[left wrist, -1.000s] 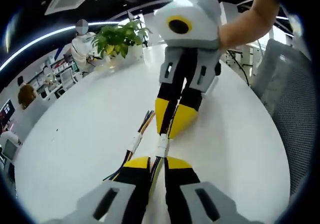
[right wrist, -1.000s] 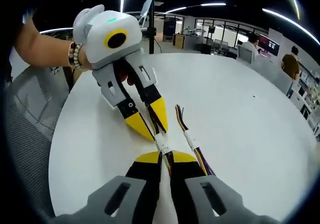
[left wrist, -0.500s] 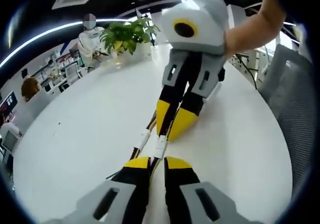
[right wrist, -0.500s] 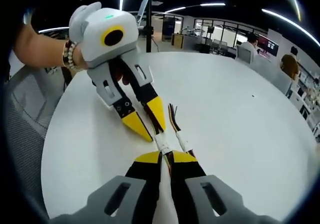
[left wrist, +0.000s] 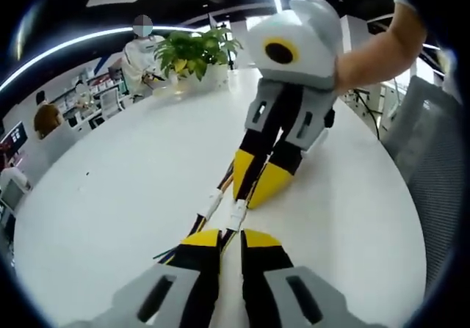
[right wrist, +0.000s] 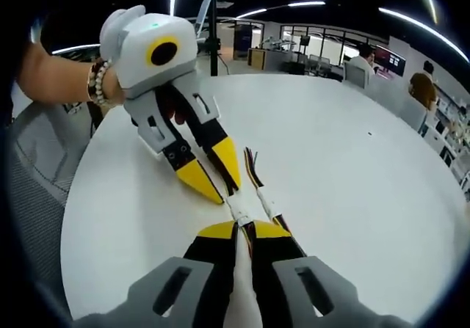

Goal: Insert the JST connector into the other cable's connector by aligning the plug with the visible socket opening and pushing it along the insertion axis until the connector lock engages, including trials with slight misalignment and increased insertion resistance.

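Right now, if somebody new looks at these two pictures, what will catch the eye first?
Probably the two yellow-tipped tongs meeting nose to nose over the round white table: in the left gripper view, the right tongs reach down toward the left tongs. Between them sits a small white JST connector on coloured wires, a second one beside it. A potted plant stands at the far edge.

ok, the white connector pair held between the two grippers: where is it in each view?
Left gripper view: white connector pair, just below centre, between the left gripper tips below and the right gripper above.
Right gripper view: same pair, just below centre, between the right gripper tips below and the left gripper at upper left.
Shared landmark: the second white connector lying beside it on the white table.
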`<state>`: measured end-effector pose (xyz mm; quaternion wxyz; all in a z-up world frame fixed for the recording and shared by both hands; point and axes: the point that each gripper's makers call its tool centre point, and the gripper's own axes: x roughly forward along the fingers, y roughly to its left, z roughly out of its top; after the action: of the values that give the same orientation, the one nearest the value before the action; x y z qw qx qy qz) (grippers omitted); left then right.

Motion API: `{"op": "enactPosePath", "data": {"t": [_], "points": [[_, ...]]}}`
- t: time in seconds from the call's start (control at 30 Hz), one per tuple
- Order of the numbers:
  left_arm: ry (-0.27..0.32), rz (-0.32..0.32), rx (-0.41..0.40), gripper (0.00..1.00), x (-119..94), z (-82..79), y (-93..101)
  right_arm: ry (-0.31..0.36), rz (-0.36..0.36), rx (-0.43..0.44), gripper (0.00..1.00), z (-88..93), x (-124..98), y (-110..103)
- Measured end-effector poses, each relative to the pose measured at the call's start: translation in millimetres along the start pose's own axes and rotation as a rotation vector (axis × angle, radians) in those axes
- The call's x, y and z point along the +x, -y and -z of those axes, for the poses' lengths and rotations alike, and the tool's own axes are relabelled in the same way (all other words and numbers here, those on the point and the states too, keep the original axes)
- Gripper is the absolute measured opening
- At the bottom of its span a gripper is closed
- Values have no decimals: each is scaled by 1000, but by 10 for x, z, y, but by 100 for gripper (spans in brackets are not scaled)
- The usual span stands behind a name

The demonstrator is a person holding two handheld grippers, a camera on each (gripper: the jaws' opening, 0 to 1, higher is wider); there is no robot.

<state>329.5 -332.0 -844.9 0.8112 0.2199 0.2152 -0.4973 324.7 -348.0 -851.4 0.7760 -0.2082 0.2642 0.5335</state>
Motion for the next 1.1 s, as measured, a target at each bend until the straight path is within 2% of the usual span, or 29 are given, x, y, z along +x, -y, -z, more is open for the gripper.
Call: {"op": "enactPosePath", "data": {"t": [0.6,0.93,1.1], "points": [[4,-6,-16,4,4,-2,-5,-7,6,28,8,19,-9,18],[-15,-11,-11,5,-14,9,-6,3,13,37,8,-21,-49,21],[1,-11,-18,6,-39,-49,12,7,17,42,9,-47,-79,7]]}}
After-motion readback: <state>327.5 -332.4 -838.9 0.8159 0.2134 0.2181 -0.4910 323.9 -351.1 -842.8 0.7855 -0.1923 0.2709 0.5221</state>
